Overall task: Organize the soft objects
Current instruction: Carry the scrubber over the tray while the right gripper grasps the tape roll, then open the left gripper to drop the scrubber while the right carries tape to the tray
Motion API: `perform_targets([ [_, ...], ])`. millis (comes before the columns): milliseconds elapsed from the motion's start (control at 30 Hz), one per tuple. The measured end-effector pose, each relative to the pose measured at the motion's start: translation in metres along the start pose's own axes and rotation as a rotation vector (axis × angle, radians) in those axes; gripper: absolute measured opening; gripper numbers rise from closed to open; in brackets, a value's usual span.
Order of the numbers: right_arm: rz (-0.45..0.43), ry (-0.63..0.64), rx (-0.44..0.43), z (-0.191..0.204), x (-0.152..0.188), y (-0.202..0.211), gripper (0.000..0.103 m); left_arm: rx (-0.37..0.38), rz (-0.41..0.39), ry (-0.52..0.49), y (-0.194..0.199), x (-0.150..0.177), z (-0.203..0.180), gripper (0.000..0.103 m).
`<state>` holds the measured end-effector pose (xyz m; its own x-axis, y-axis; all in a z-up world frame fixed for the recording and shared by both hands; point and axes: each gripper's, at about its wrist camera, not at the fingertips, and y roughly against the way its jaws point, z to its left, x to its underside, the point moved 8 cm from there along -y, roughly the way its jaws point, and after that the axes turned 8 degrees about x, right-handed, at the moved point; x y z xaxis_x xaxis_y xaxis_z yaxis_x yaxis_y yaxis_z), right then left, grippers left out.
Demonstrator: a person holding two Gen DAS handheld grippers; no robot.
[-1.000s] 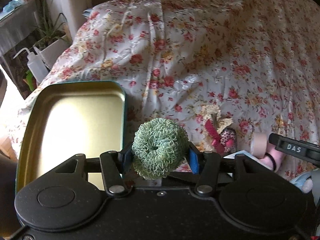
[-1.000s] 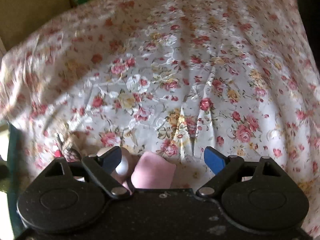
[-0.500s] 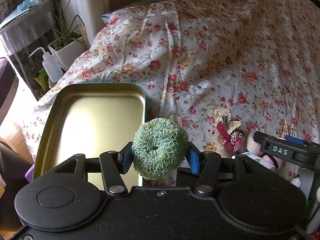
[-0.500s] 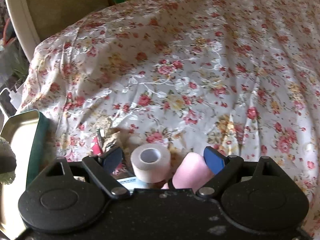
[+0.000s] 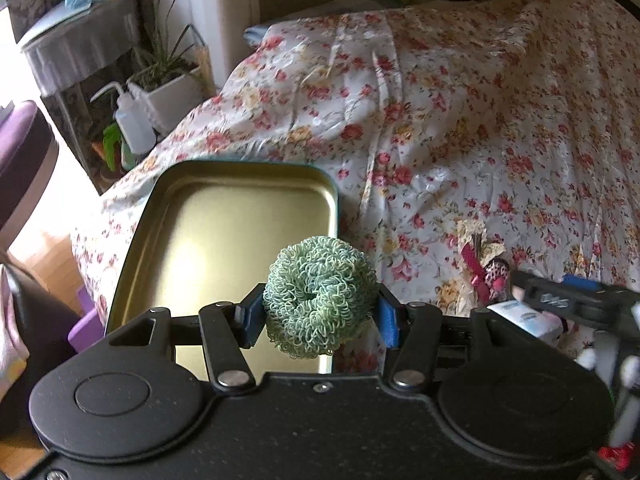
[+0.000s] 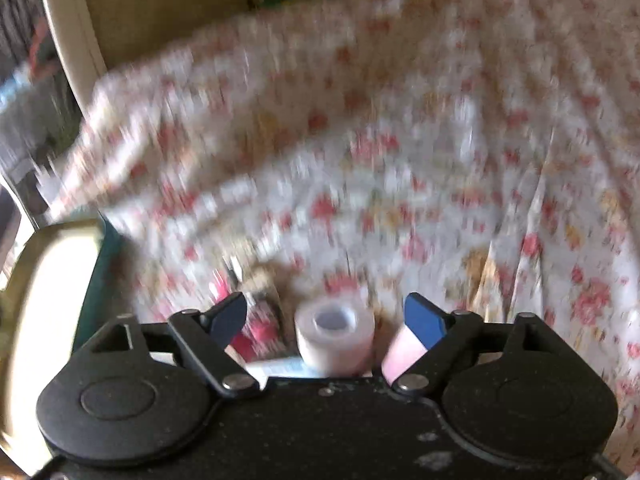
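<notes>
My left hand-held gripper (image 5: 320,316) pinches the green scrunchie (image 5: 320,294) between its blue pads, over the near right corner of the open gold tin (image 5: 224,248) on the flowered bedspread (image 5: 460,128). My right hand-held gripper (image 6: 326,316) is spread, its jaws having just been narrowing; a roll of tape (image 6: 335,334) sits between them, untouched as far as the blurred right wrist view shows. A pink soft thing (image 6: 400,350) lies under the right pad. A hair clip (image 5: 486,266) lies right of the tin.
</notes>
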<state>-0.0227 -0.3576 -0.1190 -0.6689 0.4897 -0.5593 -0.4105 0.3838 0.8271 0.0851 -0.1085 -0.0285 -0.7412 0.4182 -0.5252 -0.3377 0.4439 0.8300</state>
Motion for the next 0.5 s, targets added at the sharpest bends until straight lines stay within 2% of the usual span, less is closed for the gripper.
perform_targets([
  [33, 0.034, 0.009, 0.023, -0.001, 0.004, -0.009, 0.067, 0.000, 0.004, 0.006, 0.001, 0.002, 0.002, 0.053],
  [67, 0.053, 0.007, 0.031, -0.002, 0.007, -0.016, 0.064, 0.002, 0.007, 0.013, 0.002, 0.003, 0.005, 0.053],
  [100, 0.063, -0.005, 0.016, -0.003, 0.008, -0.019, 0.052, 0.003, 0.013, 0.018, 0.003, 0.005, 0.007, 0.053],
  [133, 0.076, -0.026, -0.011, -0.004, 0.007, -0.019, 0.048, 0.005, 0.017, 0.024, 0.004, 0.007, 0.009, 0.053],
  [333, 0.018, -0.115, -0.015, -0.022, -0.002, -0.003, 0.048, 0.009, 0.026, 0.057, 0.013, 0.013, 0.029, 0.053],
  [500, -0.043, -0.200, -0.049, -0.036, -0.015, 0.016, 0.048, -0.022, 0.040, 0.116, 0.015, 0.014, 0.054, 0.053],
])
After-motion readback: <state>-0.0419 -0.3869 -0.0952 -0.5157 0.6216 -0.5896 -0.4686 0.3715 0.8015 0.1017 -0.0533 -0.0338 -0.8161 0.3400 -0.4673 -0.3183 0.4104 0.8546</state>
